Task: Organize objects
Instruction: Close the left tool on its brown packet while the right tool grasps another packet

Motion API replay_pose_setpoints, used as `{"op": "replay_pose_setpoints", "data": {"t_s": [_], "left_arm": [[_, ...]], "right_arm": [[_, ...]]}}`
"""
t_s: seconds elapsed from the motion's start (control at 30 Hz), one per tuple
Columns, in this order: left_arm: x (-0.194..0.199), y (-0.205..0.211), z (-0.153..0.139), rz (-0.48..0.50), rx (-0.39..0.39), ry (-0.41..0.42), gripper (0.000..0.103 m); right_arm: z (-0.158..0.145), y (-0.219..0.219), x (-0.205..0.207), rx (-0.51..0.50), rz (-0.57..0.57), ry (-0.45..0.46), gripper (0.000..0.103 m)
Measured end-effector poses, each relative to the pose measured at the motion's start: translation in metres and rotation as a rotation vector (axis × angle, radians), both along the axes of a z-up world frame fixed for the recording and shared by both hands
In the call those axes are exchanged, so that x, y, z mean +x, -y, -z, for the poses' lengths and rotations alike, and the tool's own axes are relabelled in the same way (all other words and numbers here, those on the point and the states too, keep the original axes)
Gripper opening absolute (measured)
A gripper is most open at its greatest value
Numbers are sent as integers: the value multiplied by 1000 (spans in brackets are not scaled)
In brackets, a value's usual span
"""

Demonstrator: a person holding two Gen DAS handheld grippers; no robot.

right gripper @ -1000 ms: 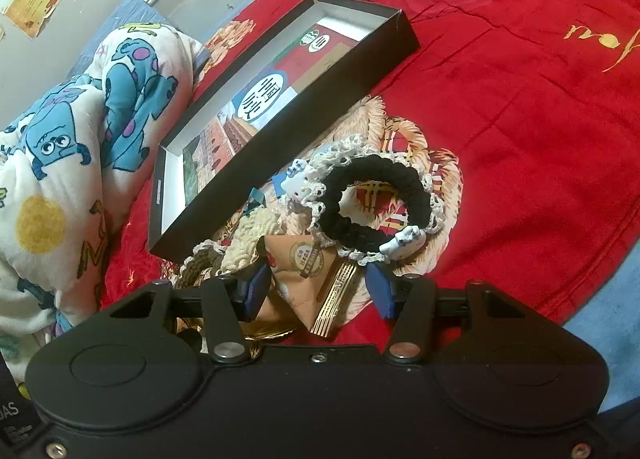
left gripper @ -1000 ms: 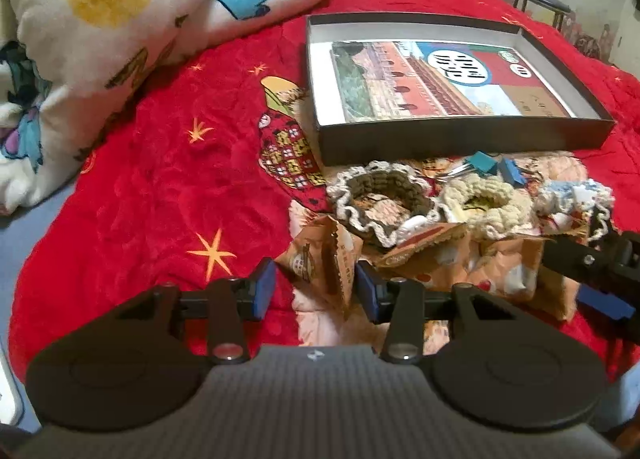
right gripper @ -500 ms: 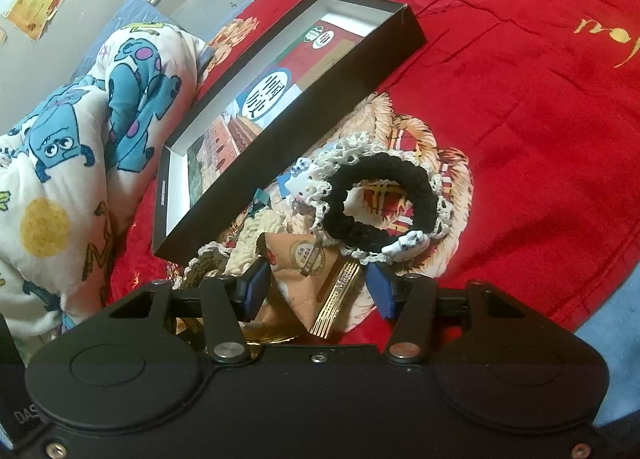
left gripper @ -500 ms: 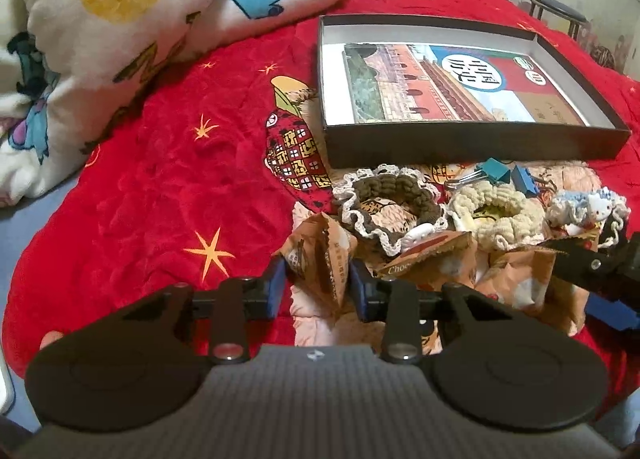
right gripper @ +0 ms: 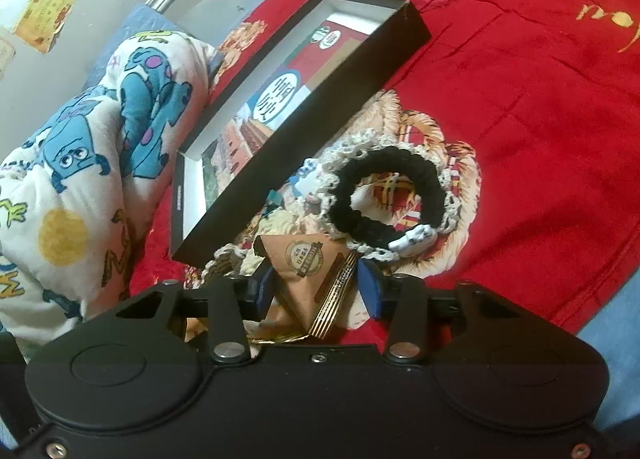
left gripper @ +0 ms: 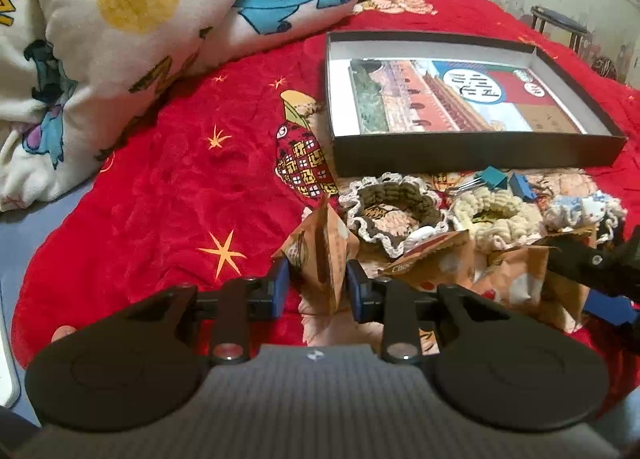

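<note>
Left tool [left gripper: 316,286] closing, pinching a brown snack packet [left gripper: 320,255]; right tool [right gripper: 316,286] closing around another triangular packet [right gripper: 308,271] on the bed [right gripper: 540,107].

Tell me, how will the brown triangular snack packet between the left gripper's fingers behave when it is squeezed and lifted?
The brown packet looks like thin creased foil or paper, so it will probably crumple rather than resist. It seems puffy and small, so likely light. The left gripper is closing around it, pads near its sides; its flat faces should not slip much, though the contents may be fragile.
</note>
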State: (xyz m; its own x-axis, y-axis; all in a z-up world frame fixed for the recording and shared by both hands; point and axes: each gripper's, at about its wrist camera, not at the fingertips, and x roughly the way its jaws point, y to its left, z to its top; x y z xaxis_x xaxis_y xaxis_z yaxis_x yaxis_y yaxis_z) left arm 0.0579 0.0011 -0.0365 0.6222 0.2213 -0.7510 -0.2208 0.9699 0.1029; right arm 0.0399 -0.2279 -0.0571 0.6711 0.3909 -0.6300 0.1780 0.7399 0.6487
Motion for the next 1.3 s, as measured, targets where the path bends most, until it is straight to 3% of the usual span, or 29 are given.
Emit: {"op": "replay_pose_setpoints", "data": {"t_s": [0.4,0.47,0.57,0.63,0.7,0.73,0.9,1.1,1.3], "left_arm": [[-10,-3,-9,7,-24,40,21],[-8,-3,-5,18,-33,11,23],[-3,-3,1,11,-26,-33,39],[0,-3,6,9,-27,-62,40],[1,-2,9,13,-23,-62,35],[1,-1,10,14,-21,-63,27],[0,-1,8,15,-18,-54,20],[-7,-4,-2,4,-22,10,16],[-18,-11,-18,-7,-79,111,15]], "right_arm": [[-17,-7,-15,-24,-18,92,39],[-19,-7,-17,-25,-16,104,39],[-21,-7,-18,-27,-15,108,39],[-20,-6,-19,-26,-13,90,39],[-17,-4,-18,-8,-10,78,39],[-17,-3,-17,-2,-6,76,39],[-15,-2,-14,4,-10,71,39],[-19,-6,-15,-7,-28,90,39],[-21,-8,-15,7,-45,98,39]]}}
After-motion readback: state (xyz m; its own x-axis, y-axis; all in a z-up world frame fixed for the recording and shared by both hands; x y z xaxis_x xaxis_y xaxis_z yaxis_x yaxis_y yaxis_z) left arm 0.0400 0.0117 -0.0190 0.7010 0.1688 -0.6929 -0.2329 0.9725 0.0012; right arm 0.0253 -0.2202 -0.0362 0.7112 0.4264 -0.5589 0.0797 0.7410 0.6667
